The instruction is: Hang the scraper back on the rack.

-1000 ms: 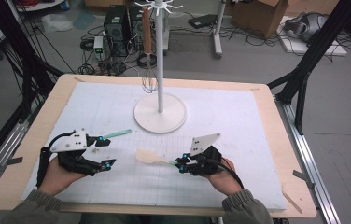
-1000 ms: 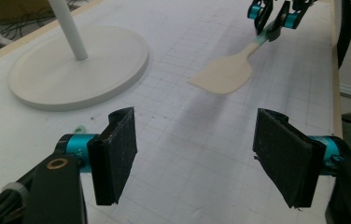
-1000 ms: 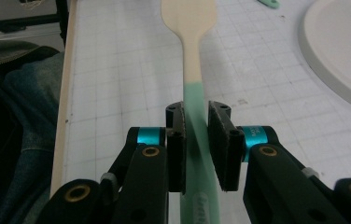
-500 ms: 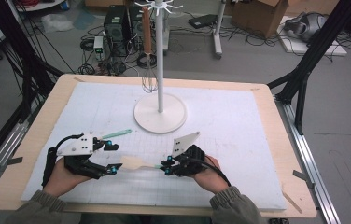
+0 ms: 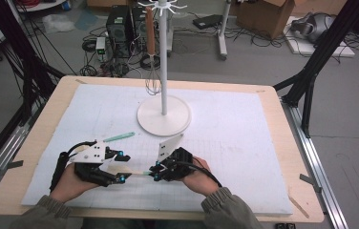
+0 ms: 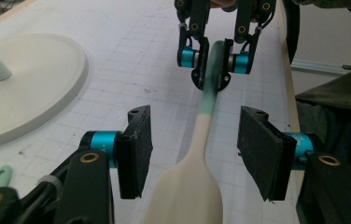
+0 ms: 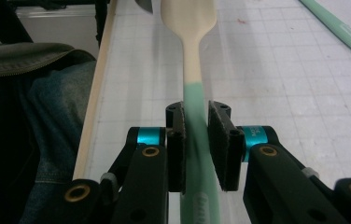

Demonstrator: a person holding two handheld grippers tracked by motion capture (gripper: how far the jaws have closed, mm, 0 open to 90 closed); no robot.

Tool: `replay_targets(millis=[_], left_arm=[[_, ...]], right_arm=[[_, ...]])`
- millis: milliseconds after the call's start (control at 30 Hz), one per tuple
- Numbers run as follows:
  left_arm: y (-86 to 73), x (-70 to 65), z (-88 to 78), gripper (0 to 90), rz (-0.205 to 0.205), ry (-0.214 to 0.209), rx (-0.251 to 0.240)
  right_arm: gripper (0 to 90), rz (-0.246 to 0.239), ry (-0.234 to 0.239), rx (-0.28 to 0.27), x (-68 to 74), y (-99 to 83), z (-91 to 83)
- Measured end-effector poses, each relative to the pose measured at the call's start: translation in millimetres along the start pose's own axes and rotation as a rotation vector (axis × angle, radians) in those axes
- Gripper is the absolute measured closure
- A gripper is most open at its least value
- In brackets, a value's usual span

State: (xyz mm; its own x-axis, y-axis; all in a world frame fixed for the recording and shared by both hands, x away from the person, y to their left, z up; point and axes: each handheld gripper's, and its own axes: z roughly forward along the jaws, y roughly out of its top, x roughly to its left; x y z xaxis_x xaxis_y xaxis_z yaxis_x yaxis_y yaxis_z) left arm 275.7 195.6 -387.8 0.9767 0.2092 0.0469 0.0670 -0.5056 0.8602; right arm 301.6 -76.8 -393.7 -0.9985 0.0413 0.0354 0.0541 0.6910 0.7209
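Two tools | right tool [image 7: 196,140] clamps spatula [image 7: 190,56] handle | left tool [image 6: 194,149] closing, untouched

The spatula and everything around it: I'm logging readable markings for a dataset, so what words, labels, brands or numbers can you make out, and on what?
No text can be read.
Spatula: raised marks on the green handle near the right gripper, too blurred to read.
White mat: a printed grid, no numbers legible.
Cardboard box on the floor: no legible print.
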Motion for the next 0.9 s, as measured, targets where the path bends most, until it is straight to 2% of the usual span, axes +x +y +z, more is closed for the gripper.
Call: replay_targets(millis=[200, 633, 900], left_arm=[[-0.7, -1.5, 3.3, 51.8, 0.026, -0.019, 0.021], [-2.9, -2.1, 9.5, 60.7, 0.045, -0.036, 0.095], [-5.8, -0.7, 10.7, 66.6, 0.040, -0.044, 0.128]], right_arm=[[77.7, -0.017, 0.005, 0.006, 1.0, 6.2, 5.2], [77.7, -0.054, 0.015, 0.017, 4.7, 20.3, 8.9], [77.7, -0.077, 0.017, 0.025, 6.2, 30.2, 12.4]])
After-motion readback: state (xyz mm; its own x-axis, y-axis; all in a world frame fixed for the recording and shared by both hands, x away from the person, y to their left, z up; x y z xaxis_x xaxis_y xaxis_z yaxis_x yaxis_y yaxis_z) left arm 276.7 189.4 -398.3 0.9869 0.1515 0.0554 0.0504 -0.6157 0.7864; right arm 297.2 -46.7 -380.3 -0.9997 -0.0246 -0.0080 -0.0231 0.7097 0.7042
